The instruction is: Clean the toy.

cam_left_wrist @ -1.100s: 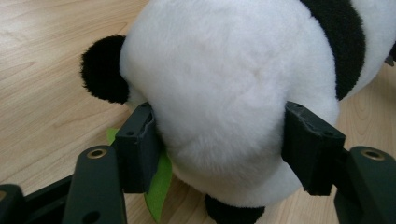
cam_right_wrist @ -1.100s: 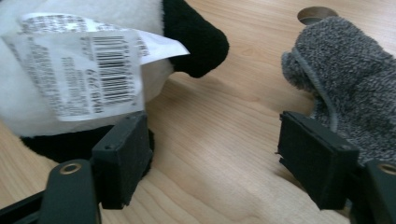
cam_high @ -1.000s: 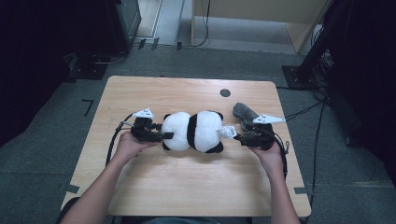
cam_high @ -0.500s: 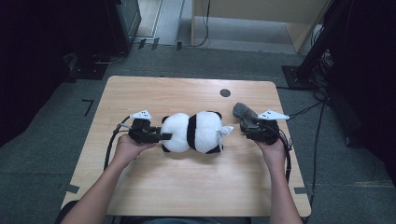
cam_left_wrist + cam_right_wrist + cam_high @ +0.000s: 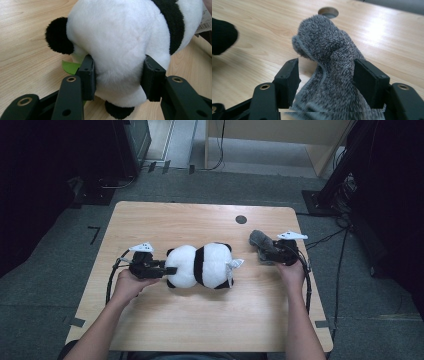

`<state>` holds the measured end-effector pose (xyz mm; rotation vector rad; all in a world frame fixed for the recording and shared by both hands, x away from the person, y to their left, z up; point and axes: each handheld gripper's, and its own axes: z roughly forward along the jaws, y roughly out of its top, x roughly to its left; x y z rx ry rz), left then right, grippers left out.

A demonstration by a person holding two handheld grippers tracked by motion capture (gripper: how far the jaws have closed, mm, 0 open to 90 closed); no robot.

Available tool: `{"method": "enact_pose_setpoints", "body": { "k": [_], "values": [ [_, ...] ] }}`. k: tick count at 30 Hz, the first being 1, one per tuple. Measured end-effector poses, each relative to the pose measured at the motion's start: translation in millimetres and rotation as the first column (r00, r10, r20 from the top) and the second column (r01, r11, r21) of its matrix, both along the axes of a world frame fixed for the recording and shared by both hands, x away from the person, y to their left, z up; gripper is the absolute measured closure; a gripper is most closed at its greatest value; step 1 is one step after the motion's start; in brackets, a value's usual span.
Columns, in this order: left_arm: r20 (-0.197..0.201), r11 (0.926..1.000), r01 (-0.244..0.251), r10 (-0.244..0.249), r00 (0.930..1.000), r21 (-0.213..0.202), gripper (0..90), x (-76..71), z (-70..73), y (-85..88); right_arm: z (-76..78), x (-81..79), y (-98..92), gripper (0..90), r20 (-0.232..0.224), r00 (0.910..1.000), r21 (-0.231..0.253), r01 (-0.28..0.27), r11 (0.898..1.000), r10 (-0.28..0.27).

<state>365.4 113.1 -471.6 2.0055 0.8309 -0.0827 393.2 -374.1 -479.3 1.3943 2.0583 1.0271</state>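
Grey carpet floor around a light wooden table [image 5: 150, 330]; dark equipment and cables along the upper edges of the high view. Round cable hole [image 5: 241, 219] in the tabletop, upper centre-right.

Panda plush [image 5: 200, 266] lies on its side at the centre of the table, white body with black bands, a paper tag [image 5: 234, 265] sticking out at its right end. In the left gripper view the plush [image 5: 120, 42] takes up the upper frame, with a black ear or paw at upper left and a small green leaf piece [image 5: 70, 67] showing beside the left jaw.

Left gripper [image 5: 167, 270] sits left of centre in the high view, level with the table, its tips at the plush's left end. Left gripper view: both pads press into the white fur, which bulges between them, so it is pinching the panda plush. Its jaws have just been opening slightly, with the plush still between them.

Right gripper [image 5: 265, 251] is at centre right in the high view, well apart from the plush, over a grey knitted sock [image 5: 261, 241]. In the right gripper view the sock [image 5: 329, 72] rises between the jaws and the right pad touches its side; the left pad stands just clear of the fabric, so spread, not yet pinching. These jaws have just been closing, sock between them.
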Motion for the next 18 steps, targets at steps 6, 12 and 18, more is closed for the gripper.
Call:
{"method": "enact_pose_setpoints", "body": {
  "k": [6, 12, 18],
  "values": [
    [0.008, 0.9999, -0.007, 0.007, 0.9999, -0.009, 48.9, -1.2, -2.5, 1.2, -14.6, 19.9, 1.3, 53.5, -0.04, 0.9986, -0.023, 0.034, 0.999, -0.035],
    [0.029, 1.0, -0.008, 0.008, 0.9996, -0.005, 45.3, -3.5, -4.7, 2.7, -28.9, 25.9, -4.4, 58.0, -0.101, 0.9936, 0.022, 0.053, 0.998, -0.051],
    [0.05, 0.9999, -0.01, 0.011, 0.9987, -0.006, 43.0, -4.9, -6.2, 2.8, -36.1, 25.8, -11.0, 57.1, -0.107, 0.9934, 0.096, 0.052, 0.994, -0.042]
  ]
}}
